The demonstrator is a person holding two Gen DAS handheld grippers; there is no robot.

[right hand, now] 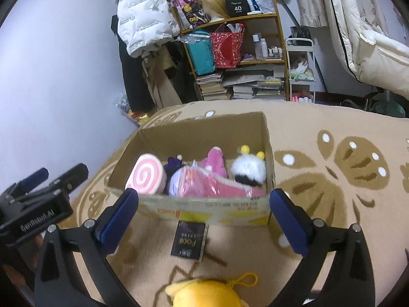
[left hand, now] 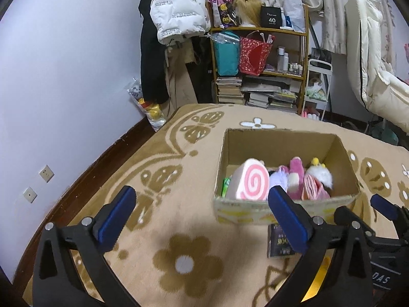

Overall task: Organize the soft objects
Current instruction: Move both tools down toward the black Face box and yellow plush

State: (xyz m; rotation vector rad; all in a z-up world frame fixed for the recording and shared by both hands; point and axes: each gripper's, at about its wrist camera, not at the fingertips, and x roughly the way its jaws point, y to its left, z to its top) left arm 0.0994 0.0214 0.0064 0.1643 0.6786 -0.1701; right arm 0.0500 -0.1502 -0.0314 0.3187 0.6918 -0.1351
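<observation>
A tan blanket [left hand: 163,230] with brown flower and butterfly patterns covers the work surface, and behind it stand a cluttered wooden shelf [left hand: 258,58] of bags, bottles and stacked books, a white puffer jacket [left hand: 176,7] and a pale wall.

The left gripper [left hand: 204,220] has its blue-padded jaws spread wide with only blanket between them, gripping and touching nothing. The right gripper [right hand: 204,220] is just as wide and also empty; its fingers frame the near wall of the cardboard box [right hand: 204,204] without touching it.

The box sits open-topped on the blanket, far of both grippers. Inside, from left to right, are a pink swirl roll cushion [right hand: 147,176], a purple plush [right hand: 173,165], a pink packet [right hand: 204,184], a pink plush [right hand: 214,161] and a white fluffy toy [right hand: 249,170] with yellow bobbles. A small dark booklet [right hand: 190,240] lies on the blanket just near of the box. A yellow plush [right hand: 204,294] with a loop cord lies nearest, below the right gripper.

Open blanket spreads left of the box and to its right; the blanket's left edge drops to a dark skirting.

The yellow plush is cut off by the bottom edge, the purple plush is half buried, and the printing on the box front is too blurred to read.
</observation>
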